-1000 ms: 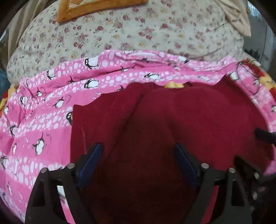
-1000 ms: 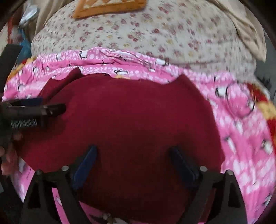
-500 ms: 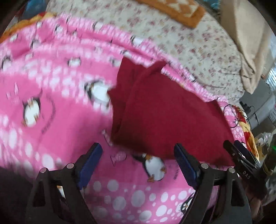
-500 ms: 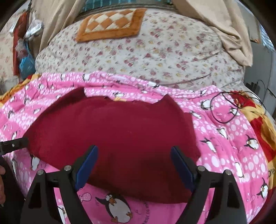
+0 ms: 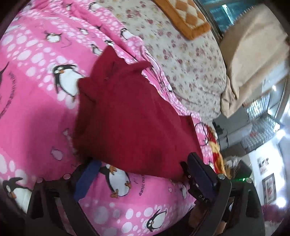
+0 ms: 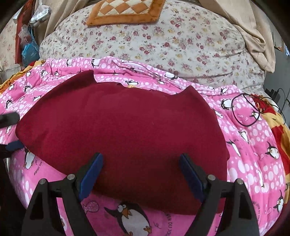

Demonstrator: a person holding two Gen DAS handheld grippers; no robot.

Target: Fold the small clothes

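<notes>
A dark red folded garment [image 6: 123, 130] lies flat on the pink penguin blanket [image 6: 253, 163]. My right gripper [image 6: 141, 172] is open and empty, its blue pads over the garment's near edge. In the left wrist view the garment [image 5: 126, 118] lies ahead, and my left gripper [image 5: 145, 174] is open and empty at its near left corner. The right gripper's fingers [image 5: 197, 174] show at the garment's near right corner in that view. The left gripper's tip [image 6: 9, 118] shows at the far left edge of the right wrist view.
A floral quilt [image 6: 163, 45] lies behind the pink blanket, with an orange checked cushion [image 6: 125, 10] on it. A beige cloth [image 6: 253, 32] hangs at the right. A thin black cable loop [image 6: 246, 110] lies on the blanket right of the garment.
Both grippers have pulled back from the red garment toward its near edge. The left gripper has swung to the garment's left side and views it at an angle.
</notes>
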